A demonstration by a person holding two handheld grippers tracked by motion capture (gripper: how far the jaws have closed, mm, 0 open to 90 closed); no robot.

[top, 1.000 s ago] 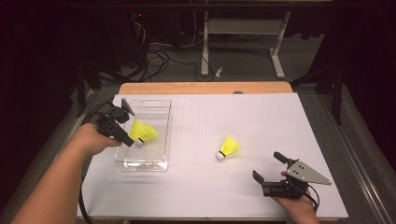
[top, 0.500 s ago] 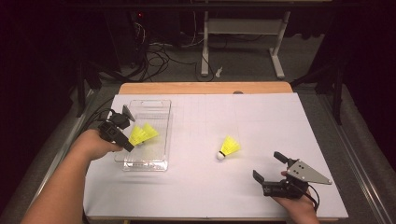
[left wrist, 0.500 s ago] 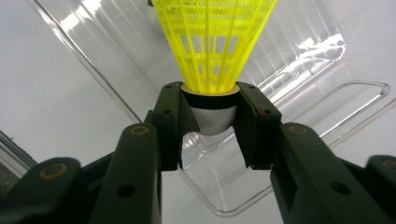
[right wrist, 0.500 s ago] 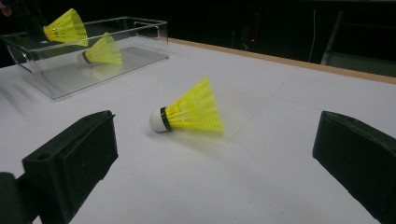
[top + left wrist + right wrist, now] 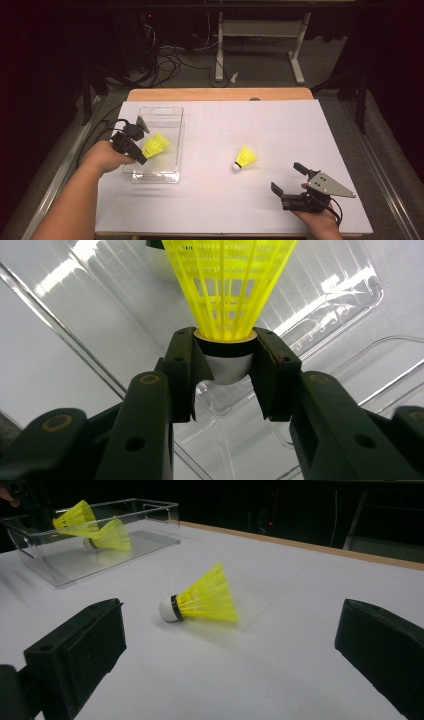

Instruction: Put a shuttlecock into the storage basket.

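Left gripper sits at the left side of the table, over a clear plastic box that lies near the table's left edge. Its jaws are clamped on the white cork base of a yellow shuttlecock; in the left gripper view the pads press the cork from both sides, with the black band and yellow mesh skirt rising above them and the box floor behind. In the high view that held shuttlecock is inside the box outline, skirt pointing toward the table's far right. The right gripper view shows two yellow skirts in the box, one higher by the left hand, a second shuttlecock lower, apparently on the box floor; contact between the two cannot be told. A third shuttlecock lies on its side on the white table cover, about mid-table, well apart from the box, cork toward the near edge. Right gripper rests near the table's near right corner, jaws wide apart, nothing between them, pointed toward the loose shuttlecock and near it without touching.
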